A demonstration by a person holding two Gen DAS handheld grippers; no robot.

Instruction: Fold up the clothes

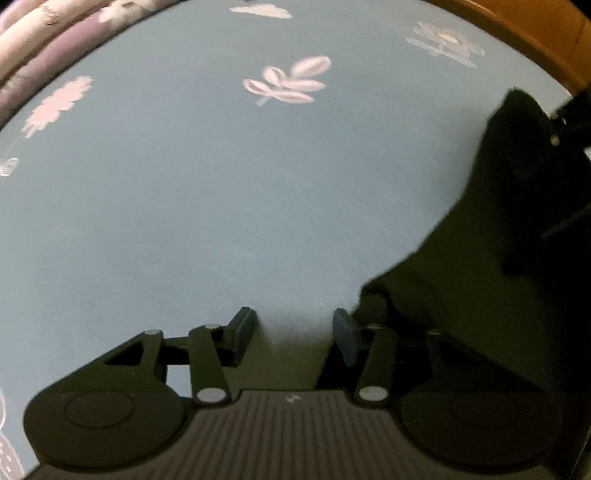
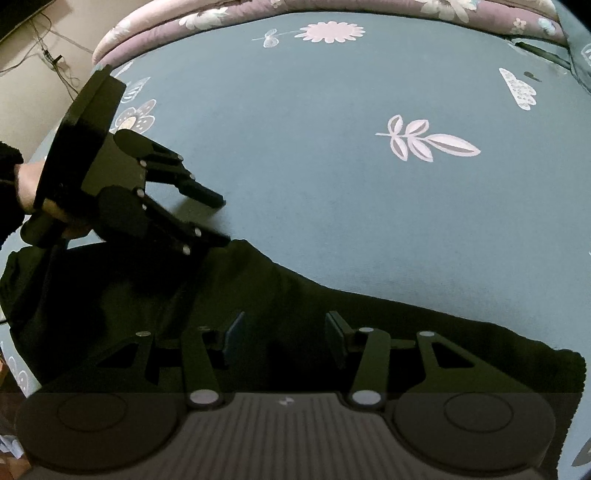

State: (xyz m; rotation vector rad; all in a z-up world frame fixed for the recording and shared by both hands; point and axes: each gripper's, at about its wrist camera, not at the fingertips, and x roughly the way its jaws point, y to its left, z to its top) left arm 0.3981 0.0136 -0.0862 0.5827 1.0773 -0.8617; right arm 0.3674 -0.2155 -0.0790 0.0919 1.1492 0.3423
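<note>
Plainly, the black garment (image 2: 280, 306) lies spread along the lower part of the right wrist view, on a bed whose blue sheet (image 2: 332, 192) is printed with pale flowers and leaves; its far edge runs from the middle left down to the lower right, where a hem ends in a ragged corner. In the left wrist view the same cloth fills the right side and lower right. Whether it is one layer or already doubled, I cannot tell, since the dark fabric hides its creases. The right claw (image 2: 284, 338) hovers over the cloth with its jaws wide and nothing between them. The left claw (image 1: 293, 338), seen at middle left of the right view in a hand (image 2: 27, 184), is also wide, its lower finger at the cloth's edge, its upper one over bare sheet. A quilt (image 2: 192, 22) in mauve bounds the bed at the top. The risk I judge likeliest: a claw closing at that edge could pinch the sheet along with the cloth, or catch only one layer, so any fold would drag, bunch or come out skewed.
</note>
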